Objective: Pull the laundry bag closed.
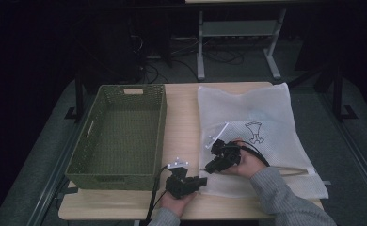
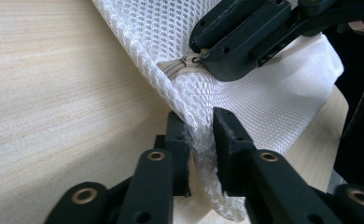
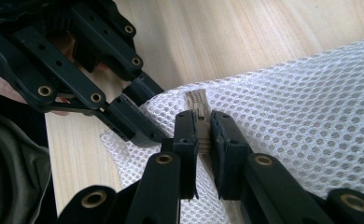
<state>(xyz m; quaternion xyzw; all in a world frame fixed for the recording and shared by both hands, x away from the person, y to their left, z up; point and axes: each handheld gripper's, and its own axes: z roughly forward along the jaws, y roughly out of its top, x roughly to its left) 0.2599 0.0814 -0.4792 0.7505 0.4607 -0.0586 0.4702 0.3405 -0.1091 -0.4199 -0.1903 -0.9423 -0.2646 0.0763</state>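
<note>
A white mesh bag [image 1: 266, 113] with a black drawing lies flat on the right half of the wooden table [image 1: 181, 117]. At its near left corner my left gripper [image 1: 203, 181] is shut on a bunched fold of the mesh [image 2: 203, 154], its jaws [image 2: 199, 116] one on each side of the fold. Just beyond it my right gripper [image 1: 207, 168] is shut on the beige zipper pull [image 3: 201, 122], at the end of the zipper by that corner. The left gripper view has the right gripper [image 2: 201, 52] at the zipper pull [image 2: 189, 59]. The right gripper view has the left gripper [image 3: 154, 112] on the bag's corner.
A deep green woven basket [image 1: 125, 89] stands on the left half of the table, close beside my left hand. A clear flat piece [image 1: 217, 134] lies at the bag's left edge. Table legs and cables stand on the dark floor behind.
</note>
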